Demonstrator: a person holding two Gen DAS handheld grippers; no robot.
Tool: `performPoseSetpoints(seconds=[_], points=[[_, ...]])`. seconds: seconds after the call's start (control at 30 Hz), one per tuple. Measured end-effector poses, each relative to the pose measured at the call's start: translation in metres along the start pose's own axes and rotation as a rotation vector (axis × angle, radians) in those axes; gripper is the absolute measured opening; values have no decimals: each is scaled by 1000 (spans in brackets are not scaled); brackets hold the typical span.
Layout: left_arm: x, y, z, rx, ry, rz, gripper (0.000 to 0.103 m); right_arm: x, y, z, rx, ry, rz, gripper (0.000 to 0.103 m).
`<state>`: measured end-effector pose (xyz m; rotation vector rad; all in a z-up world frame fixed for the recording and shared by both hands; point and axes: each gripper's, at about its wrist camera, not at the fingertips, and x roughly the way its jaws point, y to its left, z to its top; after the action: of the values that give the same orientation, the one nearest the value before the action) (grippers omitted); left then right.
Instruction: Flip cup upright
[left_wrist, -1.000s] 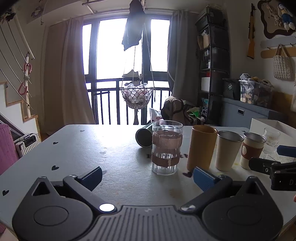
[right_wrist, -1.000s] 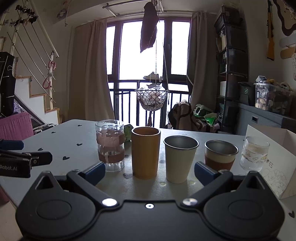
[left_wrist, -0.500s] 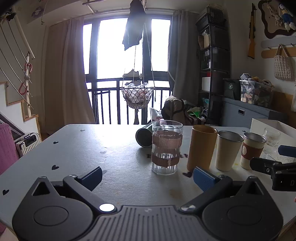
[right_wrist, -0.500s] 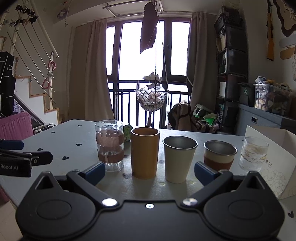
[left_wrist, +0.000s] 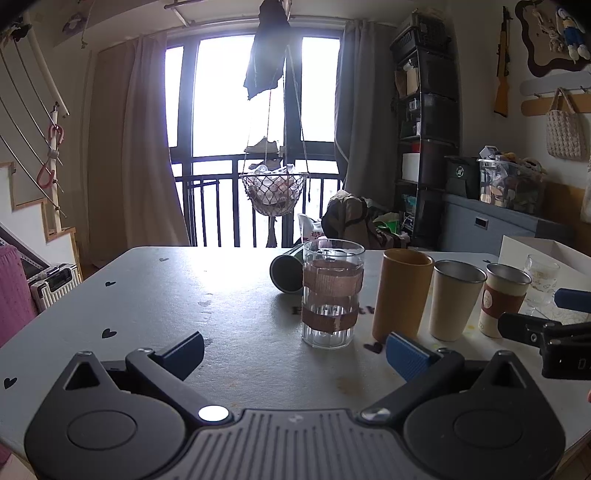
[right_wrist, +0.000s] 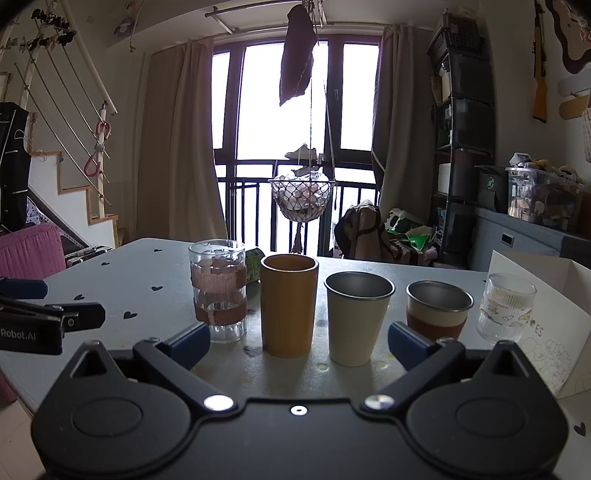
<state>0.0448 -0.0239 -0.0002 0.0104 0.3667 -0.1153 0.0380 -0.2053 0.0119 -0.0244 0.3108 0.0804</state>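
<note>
Dark cup (left_wrist: 287, 272) lies tipped on the surface (left_wrist: 155, 295), far behind glass (left_wrist: 332, 293). Likely light, rigid, rolls: pinch its wall. Both hand-held grippers (left_wrist: 293, 350) (right_wrist: 297, 341) spread, empty.

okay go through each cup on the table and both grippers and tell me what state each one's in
Dark green cup: lying on its side, behind the glass.
Taped glass: upright, some water.
Orange cup: upright.
Cream steel cup: upright.
Brown-sleeved cup: upright.
Small ribbed glass: upright.
Left gripper: open, holding nothing.
Right gripper: open, holding nothing.
</note>
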Motion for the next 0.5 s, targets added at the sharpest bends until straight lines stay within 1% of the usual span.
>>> performPoseSetpoints(seconds=[0.5], points=[[0,0,0,0,0,-1,103,1,-1,1,1,1,-1,103]])
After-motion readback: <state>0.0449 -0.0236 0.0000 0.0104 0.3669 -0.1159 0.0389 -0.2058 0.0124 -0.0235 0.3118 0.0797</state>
